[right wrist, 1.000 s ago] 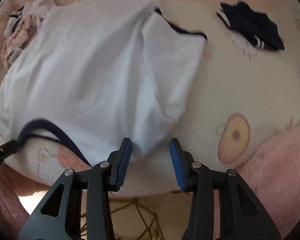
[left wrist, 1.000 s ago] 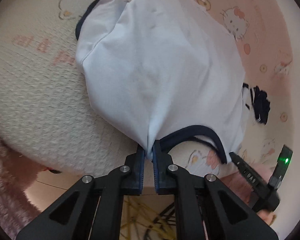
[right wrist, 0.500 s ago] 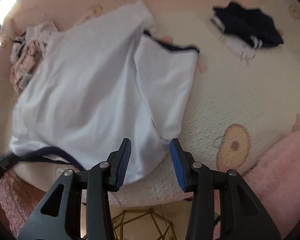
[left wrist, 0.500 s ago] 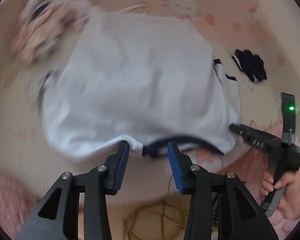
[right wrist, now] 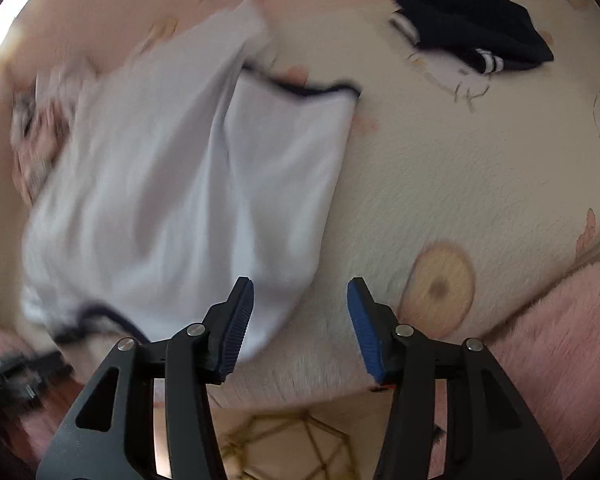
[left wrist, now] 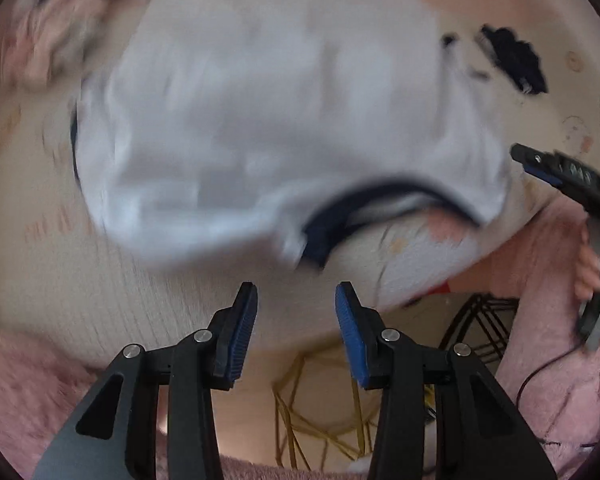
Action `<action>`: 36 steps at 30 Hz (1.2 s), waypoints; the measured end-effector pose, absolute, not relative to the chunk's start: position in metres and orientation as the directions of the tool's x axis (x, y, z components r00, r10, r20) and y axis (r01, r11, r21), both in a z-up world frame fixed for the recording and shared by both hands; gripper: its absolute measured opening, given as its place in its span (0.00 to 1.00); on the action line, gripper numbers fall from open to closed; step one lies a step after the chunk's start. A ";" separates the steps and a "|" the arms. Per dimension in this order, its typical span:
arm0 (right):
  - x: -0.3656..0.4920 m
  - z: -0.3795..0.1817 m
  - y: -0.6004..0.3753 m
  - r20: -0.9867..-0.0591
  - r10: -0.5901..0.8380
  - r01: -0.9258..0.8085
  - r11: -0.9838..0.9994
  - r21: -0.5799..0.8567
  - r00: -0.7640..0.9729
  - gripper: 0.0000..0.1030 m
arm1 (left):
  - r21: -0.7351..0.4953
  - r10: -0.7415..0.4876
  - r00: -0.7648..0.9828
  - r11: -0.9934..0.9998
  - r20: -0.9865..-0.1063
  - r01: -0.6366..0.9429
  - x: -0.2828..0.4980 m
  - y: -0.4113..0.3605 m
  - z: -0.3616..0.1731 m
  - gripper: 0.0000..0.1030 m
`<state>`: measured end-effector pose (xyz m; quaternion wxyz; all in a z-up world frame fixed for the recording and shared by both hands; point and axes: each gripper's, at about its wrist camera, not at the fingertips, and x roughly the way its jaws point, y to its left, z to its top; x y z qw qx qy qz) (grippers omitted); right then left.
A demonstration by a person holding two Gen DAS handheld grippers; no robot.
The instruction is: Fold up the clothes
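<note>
A second ago the left gripper (left wrist: 296, 300) was clamped on the white T-shirt (left wrist: 284, 120) beside its navy collar; it has since let go and pulled back toward the near edge of the bed, and its jaws now stand moderately apart with nothing between them. The right gripper (right wrist: 300, 304), which a second ago had the shirt's corner loosely between its blue pads, has also drawn back, and its jaws are opening with only the bedspread (right wrist: 460, 184) showing in the gap; the shirt's near corner lies just beyond its left pad, not pinched.

The white T-shirt (right wrist: 172, 184) lies spread on the cartoon-print bedspread (left wrist: 52, 248), reaching close to the bed's near edge. Its navy collar (left wrist: 380, 196) faces that edge, and one short sleeve with navy trim (right wrist: 296, 152) is folded onto the body. Both views are blurred, so finer creases cannot be told.

A dark navy garment with white stripes (right wrist: 472, 24) lies well apart from the shirt, toward the bed's far right. A crumpled pink-patterned garment (left wrist: 64, 36) sits at the far left, touching or just beside the shirt; blur hides which. In the left view the person's hand (left wrist: 592, 268) grips the other gripper's handle at the right. A pink fuzzy blanket (right wrist: 560, 340) hangs over the bed's near edge.
</note>
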<state>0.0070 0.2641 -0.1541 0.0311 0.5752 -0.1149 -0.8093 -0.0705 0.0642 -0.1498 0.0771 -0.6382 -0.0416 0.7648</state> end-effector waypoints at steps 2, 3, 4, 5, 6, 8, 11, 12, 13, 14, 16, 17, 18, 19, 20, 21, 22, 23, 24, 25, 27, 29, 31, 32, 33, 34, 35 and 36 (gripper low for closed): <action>-0.009 -0.141 0.282 -0.911 -0.203 -0.118 -0.958 0.260 -0.360 0.50 | -0.207 0.224 -0.248 -0.974 -0.943 -0.091 -0.093 0.076 -0.135 0.41; -0.020 -0.136 0.292 -0.906 -0.193 -0.131 -0.957 0.259 -0.377 0.51 | -0.230 0.251 -0.284 -0.967 -0.925 -0.106 -0.104 0.081 -0.128 0.41; -0.034 -0.136 0.304 -0.904 -0.181 -0.140 -0.957 0.252 -0.388 0.51 | -0.252 0.278 -0.319 -0.960 -0.906 -0.121 -0.115 0.087 -0.121 0.41; -0.047 -0.136 0.312 -0.903 -0.172 -0.152 -0.957 0.248 -0.394 0.53 | -0.269 0.300 -0.349 -0.953 -0.888 -0.138 -0.131 0.095 -0.119 0.41; -0.060 -0.138 0.323 -0.901 -0.169 -0.162 -0.955 0.250 -0.399 0.54 | -0.277 0.313 -0.362 -0.949 -0.878 -0.148 -0.144 0.105 -0.120 0.41; -0.073 -0.151 0.333 -0.899 -0.189 -0.181 -0.943 0.278 -0.394 0.54 | -0.291 0.335 -0.386 -0.942 -0.860 -0.169 -0.168 0.127 -0.122 0.41; -0.092 -0.176 0.338 -0.895 -0.220 -0.198 -0.929 0.314 -0.387 0.54 | -0.336 0.392 -0.364 -0.918 -0.845 -0.208 -0.200 0.162 -0.130 0.41; -0.095 -0.181 0.336 -0.891 -0.237 -0.199 -0.922 0.331 -0.386 0.56 | -0.335 0.395 -0.362 -0.916 -0.844 -0.220 -0.206 0.179 -0.134 0.41; -0.100 -0.185 0.334 -0.886 -0.265 -0.191 -0.915 0.355 -0.381 0.59 | -0.332 0.398 -0.354 -0.914 -0.846 -0.234 -0.211 0.189 -0.137 0.41; -0.102 -0.187 0.331 -0.880 -0.290 -0.173 -0.911 0.374 -0.377 0.64 | -0.328 0.400 -0.346 -0.911 -0.849 -0.249 -0.216 0.197 -0.141 0.41; -0.109 -0.184 0.321 -0.866 -0.316 -0.120 -0.914 0.387 -0.388 0.72 | -0.325 0.403 -0.329 -0.907 -0.854 -0.267 -0.219 0.208 -0.145 0.41; -0.113 -0.184 0.316 -0.862 -0.324 -0.095 -0.917 0.388 -0.389 0.75 | -0.326 0.402 -0.316 -0.906 -0.859 -0.269 -0.220 0.214 -0.152 0.41; -0.117 -0.186 0.310 -0.864 -0.324 -0.074 -0.923 0.378 -0.385 0.76 | -0.331 0.404 -0.304 -0.906 -0.863 -0.265 -0.221 0.214 -0.157 0.41; -0.121 -0.188 0.304 -0.867 -0.323 -0.052 -0.928 0.369 -0.380 0.75 | -0.336 0.406 -0.293 -0.905 -0.866 -0.261 -0.222 0.215 -0.162 0.41; -0.125 -0.191 0.299 -0.869 -0.322 -0.031 -0.933 0.359 -0.375 0.54 | -0.342 0.408 -0.287 -0.905 -0.867 -0.252 -0.221 0.214 -0.166 0.41; -0.129 -0.193 0.293 -0.872 -0.321 -0.009 -0.937 0.349 -0.371 0.09 | -0.349 0.411 -0.286 -0.905 -0.865 -0.245 -0.220 0.213 -0.168 0.41; -0.133 -0.196 0.287 -0.874 -0.320 0.012 -0.941 0.339 -0.366 0.03 | -0.356 0.415 -0.285 -0.904 -0.864 -0.237 -0.219 0.212 -0.169 0.41; -0.135 -0.197 0.283 -0.875 -0.315 0.023 -0.944 0.330 -0.367 0.04 | -0.367 0.424 -0.289 -0.901 -0.858 -0.232 -0.218 0.209 -0.169 0.41; -0.132 -0.195 0.283 -0.874 -0.303 0.015 -0.947 0.322 -0.379 0.04 | -0.378 0.434 -0.292 -0.897 -0.853 -0.228 -0.217 0.207 -0.168 0.41; -0.128 -0.191 0.284 -0.873 -0.285 0.008 -0.952 0.307 -0.395 0.04 | -0.394 0.451 -0.299 -0.889 -0.841 -0.235 -0.216 0.205 -0.165 0.41; -0.117 -0.180 0.298 -0.866 -0.249 -0.034 -0.956 0.292 -0.434 0.03 | -0.425 0.494 -0.313 -0.866 -0.811 -0.264 -0.213 0.202 -0.158 0.41; -0.101 -0.168 0.321 -0.863 -0.214 -0.095 -0.953 0.287 -0.457 0.03 | -0.443 0.529 -0.324 -0.843 -0.784 -0.304 -0.211 0.205 -0.151 0.41; -0.093 -0.166 0.340 -0.868 -0.214 -0.135 -0.944 0.302 -0.448 0.04 | -0.459 0.555 -0.315 -0.825 -0.770 -0.330 -0.212 0.212 -0.152 0.41; -0.092 -0.171 0.348 -0.861 -0.263 -0.147 -0.923 0.356 -0.434 0.07 | -0.467 0.561 -0.306 -0.820 -0.769 -0.330 -0.214 0.214 -0.155 0.41; -0.095 -0.176 0.354 -0.845 -0.324 -0.164 -0.890 0.425 -0.426 0.17 | -0.475 0.566 -0.296 -0.817 -0.769 -0.328 -0.214 0.217 -0.157 0.41; -0.100 -0.180 0.356 -0.819 -0.384 -0.170 -0.855 0.490 -0.427 0.26 | -0.482 0.571 -0.287 -0.813 -0.769 -0.325 -0.214 0.220 -0.159 0.41; -0.105 -0.182 0.355 -0.789 -0.434 -0.160 -0.825 0.542 -0.435 0.41 | -0.482 0.570 -0.282 -0.814 -0.772 -0.324 -0.213 0.223 -0.161 0.41; -0.110 -0.181 0.351 -0.770 -0.458 -0.143 -0.812 0.566 -0.444 0.50 | -0.479 0.566 -0.281 -0.816 -0.775 -0.324 -0.209 0.225 -0.163 0.41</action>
